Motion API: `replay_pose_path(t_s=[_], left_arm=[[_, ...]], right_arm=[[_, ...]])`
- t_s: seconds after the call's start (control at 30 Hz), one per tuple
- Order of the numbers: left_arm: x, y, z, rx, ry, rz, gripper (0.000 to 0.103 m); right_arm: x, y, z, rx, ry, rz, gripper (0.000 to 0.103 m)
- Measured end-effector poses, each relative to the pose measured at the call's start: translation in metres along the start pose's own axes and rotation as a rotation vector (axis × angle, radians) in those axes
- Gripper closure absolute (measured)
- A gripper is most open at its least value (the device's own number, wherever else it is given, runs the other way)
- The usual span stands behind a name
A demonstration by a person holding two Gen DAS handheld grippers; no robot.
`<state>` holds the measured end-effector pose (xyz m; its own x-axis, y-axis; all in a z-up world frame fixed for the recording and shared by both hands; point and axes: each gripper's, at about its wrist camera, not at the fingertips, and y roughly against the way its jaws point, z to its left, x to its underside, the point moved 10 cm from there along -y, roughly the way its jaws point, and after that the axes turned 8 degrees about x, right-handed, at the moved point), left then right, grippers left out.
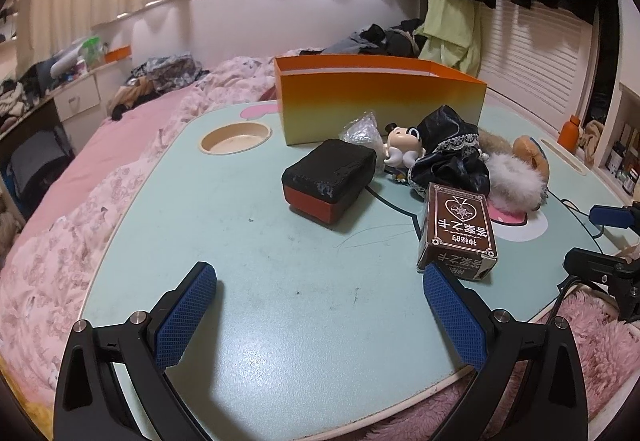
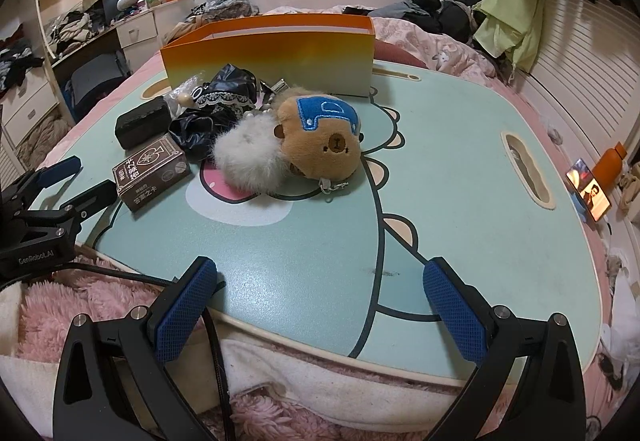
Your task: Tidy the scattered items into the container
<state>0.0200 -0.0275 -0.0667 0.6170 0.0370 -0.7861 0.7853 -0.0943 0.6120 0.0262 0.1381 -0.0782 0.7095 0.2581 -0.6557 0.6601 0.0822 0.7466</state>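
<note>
An orange open-topped box (image 1: 380, 97) (image 2: 272, 53) stands at the far side of the pale green lap table (image 1: 260, 261) (image 2: 460, 169). In front of it lie a black-and-red case (image 1: 328, 177) (image 2: 142, 121), a brown card box (image 1: 456, 229) (image 2: 152, 171), black lace-trimmed cloth (image 1: 448, 153) (image 2: 216, 101), a white fluffy pompom (image 1: 516, 185) (image 2: 248, 157), a capybara plush (image 2: 320, 137), a small mouse figure (image 1: 402, 145) and a clear crinkled bag (image 1: 362, 131). My left gripper (image 1: 320, 277) (image 2: 74, 177) is open over bare table, its right finger beside the card box. My right gripper (image 2: 320, 277) (image 1: 600, 237) is open at the near edge, nothing between its fingers.
The table rests on a bed with pink bedding (image 1: 100, 177) and a fluffy pink blanket (image 2: 80, 301). A round cup recess (image 1: 236, 137) and a slot (image 2: 528, 169) are cut into the table. A phone (image 2: 588, 189) and an orange bottle (image 2: 608, 161) stand at the right. A black cable (image 2: 212, 321) trails near my right gripper.
</note>
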Motion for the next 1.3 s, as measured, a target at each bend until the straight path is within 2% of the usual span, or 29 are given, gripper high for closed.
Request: replay_pose_path(t_s=[0.3,0.47,0.57,0.63,0.73,0.87,0.97,1.13,1.3], left_arm=[[-0.003,0.0,-0.002,0.026,-0.021,-0.024,0.0],[-0.012,0.007,0.0,0.079,-0.035,-0.06,0.0],[-0.032,0.019,0.005,0.062,-0.112,-0.13,0.0],[-0.044,0.022,0.008,0.035,-0.19,-0.14,0.0],[-0.06,0.02,0.014,0.072,-0.203,-0.112,0.003],[-0.07,0.01,0.018,0.163,-0.159,-0.061,0.014],[-0.067,-0.004,0.018,0.181,-0.145,-0.018,0.016],[-0.066,-0.017,0.005,0.187,-0.16,0.011,0.019],[-0.067,-0.032,-0.014,0.233,-0.197,0.066,0.025]], right_arm=[[0.001,0.004,0.0,-0.021,0.004,-0.025,0.0],[0.001,0.004,0.001,-0.017,0.009,-0.027,0.0],[0.0,0.004,0.001,-0.018,0.008,-0.029,0.0],[0.001,0.004,0.001,-0.017,0.009,-0.028,0.0],[0.001,0.004,0.001,-0.018,0.009,-0.029,0.0],[0.001,0.004,0.001,-0.017,0.008,-0.028,0.0],[0.001,0.004,0.001,-0.018,0.009,-0.029,0.0],[0.001,0.004,0.001,-0.018,0.01,-0.029,0.0],[0.001,0.004,0.002,-0.02,0.01,-0.033,0.0]])
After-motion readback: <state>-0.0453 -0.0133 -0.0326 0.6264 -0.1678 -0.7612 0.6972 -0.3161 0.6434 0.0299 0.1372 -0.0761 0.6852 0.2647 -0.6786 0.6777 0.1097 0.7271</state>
